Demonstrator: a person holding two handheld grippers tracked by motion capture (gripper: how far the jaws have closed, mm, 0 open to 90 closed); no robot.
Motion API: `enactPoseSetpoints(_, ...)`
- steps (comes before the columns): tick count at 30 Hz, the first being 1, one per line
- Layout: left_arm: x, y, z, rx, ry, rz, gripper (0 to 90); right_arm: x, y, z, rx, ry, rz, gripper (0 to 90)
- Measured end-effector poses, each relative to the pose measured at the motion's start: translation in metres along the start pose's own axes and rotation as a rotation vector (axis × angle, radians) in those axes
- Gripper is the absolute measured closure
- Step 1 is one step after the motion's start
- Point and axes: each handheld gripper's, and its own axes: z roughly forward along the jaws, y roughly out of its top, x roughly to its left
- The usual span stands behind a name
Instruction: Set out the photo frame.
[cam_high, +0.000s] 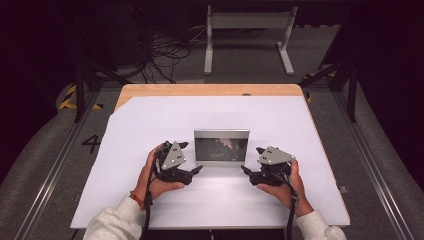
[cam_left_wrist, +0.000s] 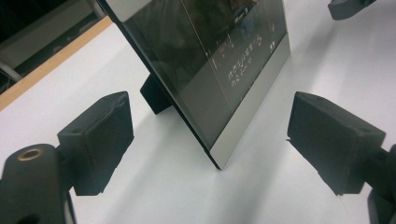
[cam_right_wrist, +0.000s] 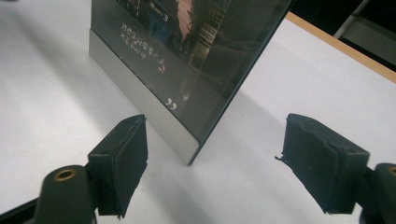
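We saw a picture frame (cam_high: 221, 145) standing upright near the middle of the white table cover (cam_high: 150, 120), leaning back a little on a dark prop (cam_left_wrist: 154, 95) behind it. A strip of bare wood table (cam_high: 210, 89) showed along the far edge. Beyond the table a grey metal stand (cam_high: 248, 35) stood on the floor, with a tangle of cables (cam_high: 160, 55) to its left; both were well apart from the work.

The left gripper (cam_high: 196, 170) lay just beside the frame's lower left corner, held in the person's left hand (cam_high: 155, 175). In the left gripper view its jaws stood wide apart, the frame's corner reaching toward the gap between them with neither pad touching it. The right gripper (cam_high: 246, 170), in the right hand (cam_high: 285, 187), sat the same way at the lower right corner: jaws spread, the corner ahead of the gap, pads clear of it. Nothing lay between either gripper and the frame.

The picture behind the glass was dark and hard to make out; we could pick out pale lines of small writing (cam_right_wrist: 140, 44) but could not read them. Both gripper views cut off the frame's top. We saw only part of the rear prop, so how it met the table stayed unclear.
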Motion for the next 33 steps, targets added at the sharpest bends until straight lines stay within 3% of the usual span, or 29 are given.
enactPoseSetpoints(9,0.005,-0.007,-0.01,-0.01,0.005,-0.02,11.8,0.004,-0.002,-0.006,-0.006,0.01,-0.029,19.2)
enactPoseSetpoints(15,0.007,-0.012,-0.017,-0.019,0.019,-0.031,10.5,0.004,-0.006,-0.009,0.007,-0.012,-0.028,15.8)
enactPoseSetpoints(21,0.007,-0.017,-0.023,0.004,0.045,-0.026,10.9,0.001,-0.01,-0.013,0.006,-0.02,-0.017,15.3)
enactPoseSetpoints(33,0.006,-0.027,-0.031,0.046,0.04,-0.021,11.8,-0.002,-0.017,-0.021,0.002,-0.037,-0.023,15.3)
